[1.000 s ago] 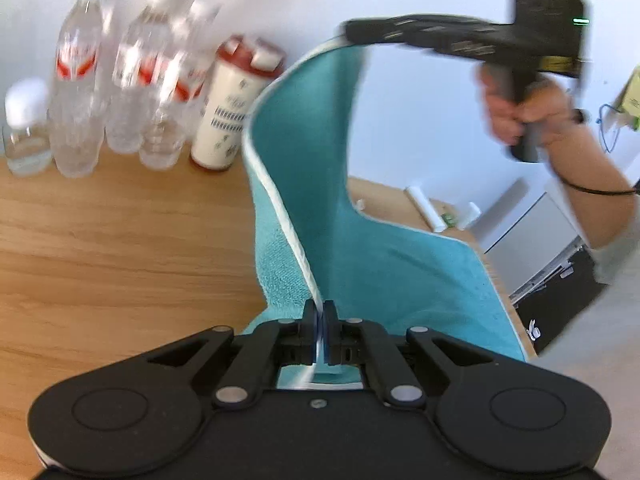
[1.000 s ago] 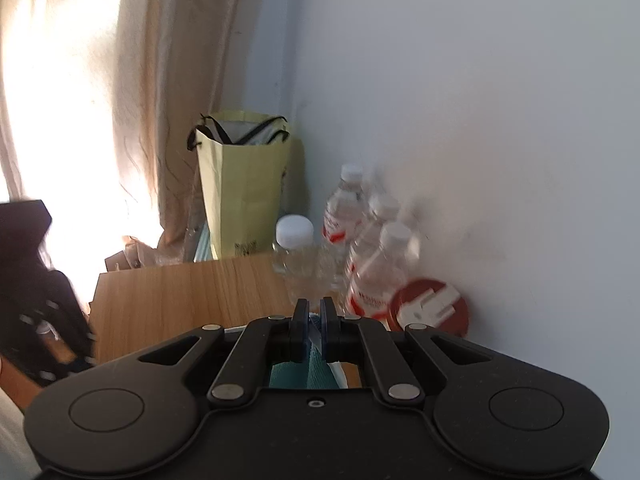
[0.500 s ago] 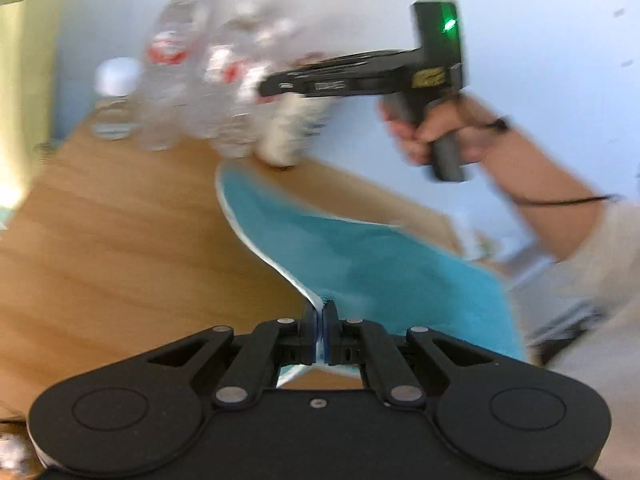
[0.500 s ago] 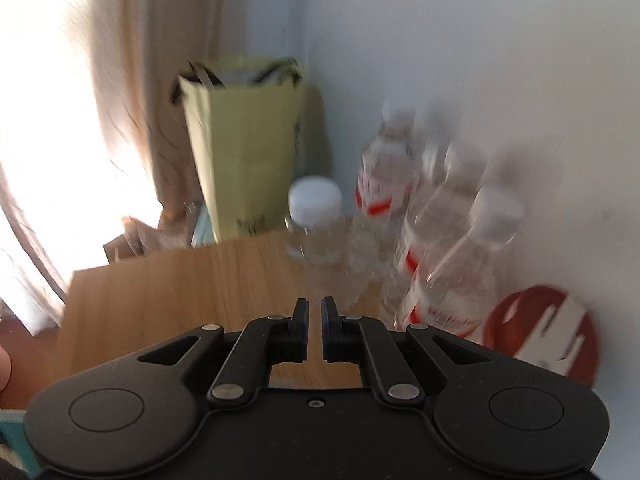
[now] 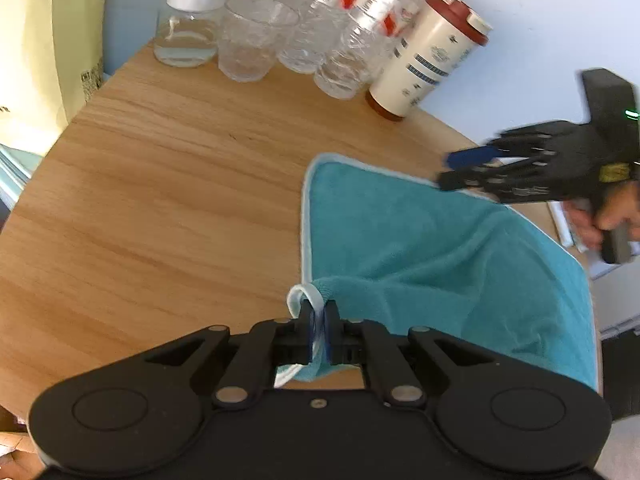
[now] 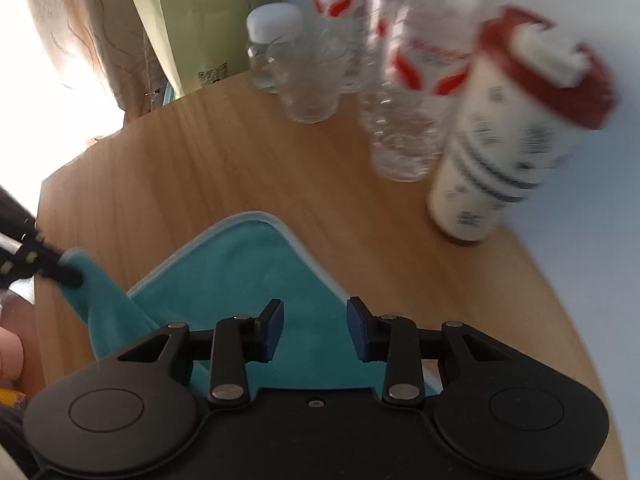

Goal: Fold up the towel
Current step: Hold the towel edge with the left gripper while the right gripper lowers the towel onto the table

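Half-blurred right gripper [image 5: 460,168] over towel [image 5: 420,248]

Both grippers matte black, silver pivot screws; blue jaws pads; right gripper [image 5: 460,170] green indicator light.

light wood-grain tabletop [image 5: 160,200] pushed up against a plain pale bluish-white wall [image 5: 540,20]. along the wall there's a bunch of clear plastic water bottles with red labels [image 5: 340,12], a clear ribbed glass tumbler [image 5: 252,40], a squat clear jar with a white lid [image 5: 190,20] and a cream cup with a dark red lid [image 5: 428,56]. pale yellow-green paper bag [image 6: 196,20] stands at the far end, with a beige curtain [image 6: 80,40] beside it glowing with really bright daylight.
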`<state>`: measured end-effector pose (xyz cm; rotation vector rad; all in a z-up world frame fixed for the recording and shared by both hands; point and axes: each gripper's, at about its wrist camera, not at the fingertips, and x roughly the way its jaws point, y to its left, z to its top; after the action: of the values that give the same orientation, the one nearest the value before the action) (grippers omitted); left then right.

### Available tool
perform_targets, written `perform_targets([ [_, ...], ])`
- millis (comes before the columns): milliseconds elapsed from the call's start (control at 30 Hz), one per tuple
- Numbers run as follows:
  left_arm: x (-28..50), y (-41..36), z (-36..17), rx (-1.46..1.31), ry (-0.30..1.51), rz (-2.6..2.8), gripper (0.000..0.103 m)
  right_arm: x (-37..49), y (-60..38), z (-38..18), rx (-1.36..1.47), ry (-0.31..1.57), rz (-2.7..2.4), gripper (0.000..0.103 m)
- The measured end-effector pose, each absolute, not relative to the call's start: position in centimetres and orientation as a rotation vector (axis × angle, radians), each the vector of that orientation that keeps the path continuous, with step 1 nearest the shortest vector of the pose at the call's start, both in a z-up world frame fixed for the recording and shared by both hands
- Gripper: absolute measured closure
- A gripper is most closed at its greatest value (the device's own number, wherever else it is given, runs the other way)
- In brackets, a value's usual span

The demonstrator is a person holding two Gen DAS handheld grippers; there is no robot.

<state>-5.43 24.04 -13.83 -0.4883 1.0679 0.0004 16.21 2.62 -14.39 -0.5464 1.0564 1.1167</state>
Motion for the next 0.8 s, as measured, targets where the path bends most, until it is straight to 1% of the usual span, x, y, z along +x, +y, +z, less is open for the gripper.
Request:
perform_targets([
  [67, -6.0, 23.9, -13.8, -0.494, 1.072, -0.01, 0.1, 15.9, 4.7, -15.6, -0.515, 1.103, 1.148, 0.07],
  [100, -6.3, 23.7, -13.8, -0.498, 1.075, -0.017, 0.1, 15.9, 5.2, -15.8, -0.518, 1.113, 1.155, 0.082],
  [133, -6.6, 23.6, -13.8, -0.508, 1.078, -0.029, 0.1, 15.6, 6.2, -16.5, -0.534, 1.138, 1.172, 0.087],
  [167, -6.8, 23.4, -14.0, -0.527, 1.08, -0.047, 0.1, 15.2, 7.0, -17.3, -0.561, 1.153, 1.176, 0.087],
  [200, -7.0, 23.1, -14.3, -0.546, 1.083, -0.066, 0.1, 15.1, 7.6, -17.8, -0.583, 1.15, 1.17, 0.091],
  [300, -7.7, 22.8, -14.5, -0.558, 1.079, -0.078, 0.1, 15.2, 8.6, -18.3, -0.612, 1.123, 1.147, 0.097],
  [400, -7.9, 23.1, -14.9, -0.593, 1.077, -0.065, 0.1, 16.2, 9.3, -18.3, -0.636, 1.097, 1.108, 0.096],
  [467, -7.9, 23.2, -14.9, -0.586, 1.076, -0.065, 0.1, 16.6, 9.7, -18.3, -0.656, 1.078, 1.081, 0.092],
  [533, -7.6, 23.5, -14.8, -0.581, 1.075, -0.067, 0.1, 17.7, 10.5, -18.4, -0.674, 1.054, 1.035, 0.091],
  [700, -6.6, 24.4, -15.0, -0.572, 1.079, -0.036, 0.1, 19.4, 11.9, -18.6, -0.704, 0.999, 0.971, 0.09],
  [800, -6.0, 24.8, -14.8, -0.584, 1.075, -0.038, 0.1, 19.8, 12.4, -18.6, -0.725, 1.002, 0.966, 0.09],
])
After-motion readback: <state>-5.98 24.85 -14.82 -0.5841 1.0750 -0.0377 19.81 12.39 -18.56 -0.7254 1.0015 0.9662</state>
